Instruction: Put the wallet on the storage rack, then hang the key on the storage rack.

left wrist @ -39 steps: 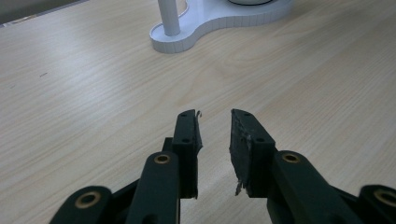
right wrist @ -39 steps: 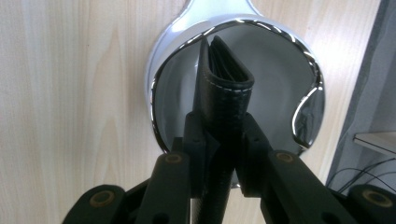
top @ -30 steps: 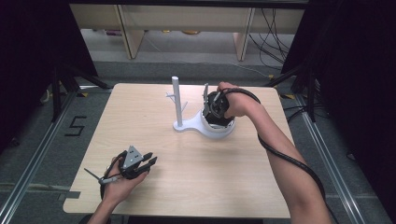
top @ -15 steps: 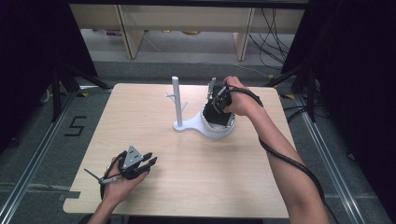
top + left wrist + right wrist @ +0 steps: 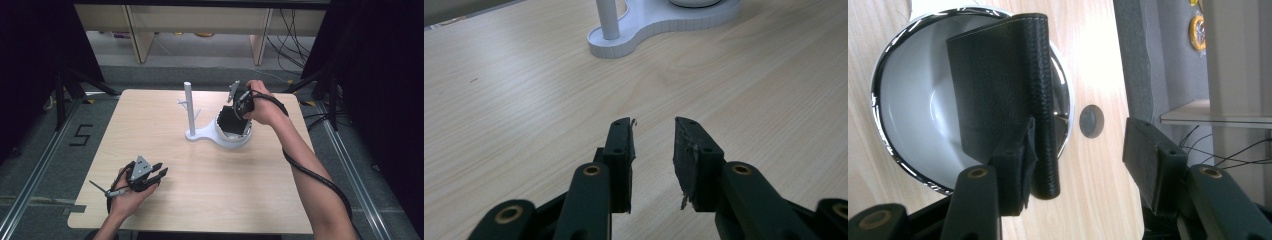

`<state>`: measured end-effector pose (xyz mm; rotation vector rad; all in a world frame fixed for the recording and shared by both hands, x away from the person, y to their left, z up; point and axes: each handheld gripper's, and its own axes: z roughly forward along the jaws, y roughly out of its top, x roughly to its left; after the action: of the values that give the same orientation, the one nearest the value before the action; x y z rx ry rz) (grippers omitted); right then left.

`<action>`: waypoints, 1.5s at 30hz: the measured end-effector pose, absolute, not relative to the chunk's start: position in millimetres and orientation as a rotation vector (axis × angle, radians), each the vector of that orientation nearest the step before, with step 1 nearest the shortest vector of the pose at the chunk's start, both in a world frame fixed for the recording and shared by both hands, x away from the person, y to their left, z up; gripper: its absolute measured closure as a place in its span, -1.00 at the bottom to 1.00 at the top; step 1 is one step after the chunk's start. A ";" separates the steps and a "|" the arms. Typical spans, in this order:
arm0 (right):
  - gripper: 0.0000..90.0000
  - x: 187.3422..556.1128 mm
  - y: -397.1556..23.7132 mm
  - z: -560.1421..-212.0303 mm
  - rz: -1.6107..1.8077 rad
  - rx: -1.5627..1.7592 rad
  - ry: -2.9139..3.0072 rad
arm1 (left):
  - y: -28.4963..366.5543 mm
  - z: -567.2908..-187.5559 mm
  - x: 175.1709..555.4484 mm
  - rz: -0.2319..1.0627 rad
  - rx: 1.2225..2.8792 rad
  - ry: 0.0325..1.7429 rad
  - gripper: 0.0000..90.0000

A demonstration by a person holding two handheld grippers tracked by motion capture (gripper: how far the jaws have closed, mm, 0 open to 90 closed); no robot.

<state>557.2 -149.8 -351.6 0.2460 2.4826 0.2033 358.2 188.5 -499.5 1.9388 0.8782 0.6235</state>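
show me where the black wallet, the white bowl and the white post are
black wallet [image 5: 998, 85], right gripper view, on its leather face
white bowl [image 5: 913, 120], right gripper view, on its inner wall
white post [image 5: 189, 107], high view, on the upright shaft

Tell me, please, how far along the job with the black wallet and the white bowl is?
Nearly done. The black wallet already stands on edge in the white bowl. In hand: the right claw has just been opening, so the wallet sits loose between its jaws, close against one pad. Left, probably: drawing that claw clear. The left claw rests open and empty near the table edge.
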 end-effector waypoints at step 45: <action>0.28 399.3 -232.7 -459.8 0.980 0.905 2.398 | 240.8 -456.2 356.4 0.704 1.914 1.131 0.22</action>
<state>399.3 -232.7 -459.8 0.9052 2.3984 0.9798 356.4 240.8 -456.2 1.9142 1.1306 0.7044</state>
